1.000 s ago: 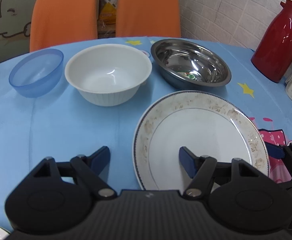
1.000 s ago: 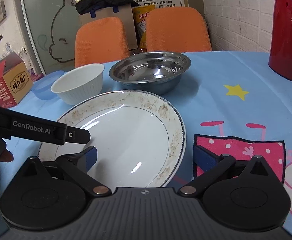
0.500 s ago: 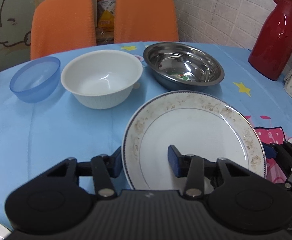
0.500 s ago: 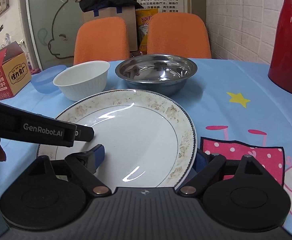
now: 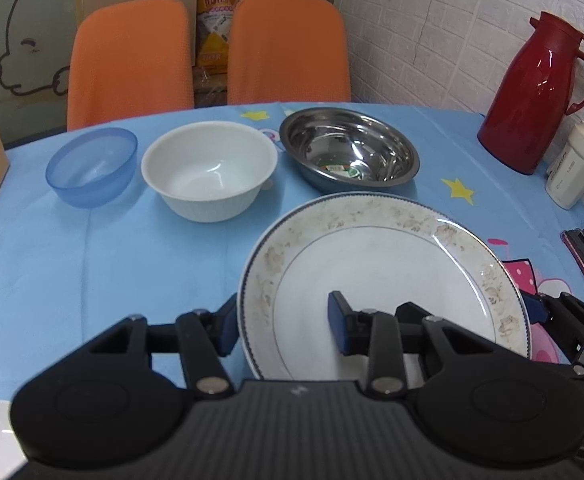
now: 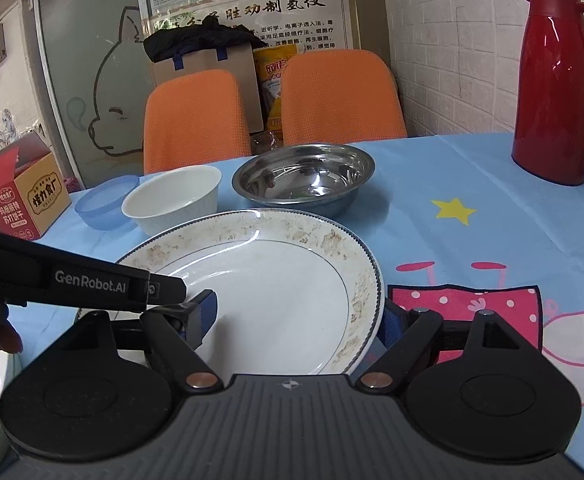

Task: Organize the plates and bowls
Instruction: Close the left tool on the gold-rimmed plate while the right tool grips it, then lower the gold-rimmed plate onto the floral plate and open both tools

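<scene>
While my left gripper (image 5: 282,322) closes across the near rim of the plate (image 5: 380,264) and my right gripper (image 6: 300,316) clamps its opposite edge, nothing is stacked yet: blue bowl (image 5: 92,166), white bowl (image 5: 208,170) and steel bowl (image 5: 348,150) sit apart behind. White plate, worn floral rim.
</scene>
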A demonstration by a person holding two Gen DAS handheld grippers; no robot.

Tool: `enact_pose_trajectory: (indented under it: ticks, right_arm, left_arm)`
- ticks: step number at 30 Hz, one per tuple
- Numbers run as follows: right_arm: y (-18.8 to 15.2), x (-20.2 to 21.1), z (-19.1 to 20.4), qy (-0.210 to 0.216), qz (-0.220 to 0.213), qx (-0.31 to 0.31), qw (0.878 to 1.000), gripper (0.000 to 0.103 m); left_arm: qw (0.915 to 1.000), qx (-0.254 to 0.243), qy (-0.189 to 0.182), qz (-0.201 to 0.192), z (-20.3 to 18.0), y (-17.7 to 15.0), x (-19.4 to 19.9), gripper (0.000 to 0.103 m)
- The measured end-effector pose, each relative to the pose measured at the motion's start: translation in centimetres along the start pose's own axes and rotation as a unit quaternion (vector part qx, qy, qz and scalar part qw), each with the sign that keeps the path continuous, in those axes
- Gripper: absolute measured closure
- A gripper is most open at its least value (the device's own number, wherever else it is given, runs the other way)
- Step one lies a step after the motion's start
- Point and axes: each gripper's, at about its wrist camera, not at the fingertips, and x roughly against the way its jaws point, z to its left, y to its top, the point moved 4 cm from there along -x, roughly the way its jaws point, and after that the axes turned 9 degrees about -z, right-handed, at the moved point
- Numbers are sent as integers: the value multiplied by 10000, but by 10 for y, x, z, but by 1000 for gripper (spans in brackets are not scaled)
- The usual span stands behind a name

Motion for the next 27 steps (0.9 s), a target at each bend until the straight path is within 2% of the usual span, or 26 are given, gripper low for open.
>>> enact_pose_trajectory:
  ticks: [11,20,27]
  right_arm:
    - [4,46,43,344,-333,158,9987,0]
    - [-16,71,122,1060,-280,496,9927,0]
    - [-41,73,185,1620,-11,775,9837,0]
  left_arm:
    - [9987,283,179,-382,33,-19,75,69]
    - [9922,708,852,-568,108,-67,149,70]
    - [9847,1063,1281,-523,157,-104,176,70]
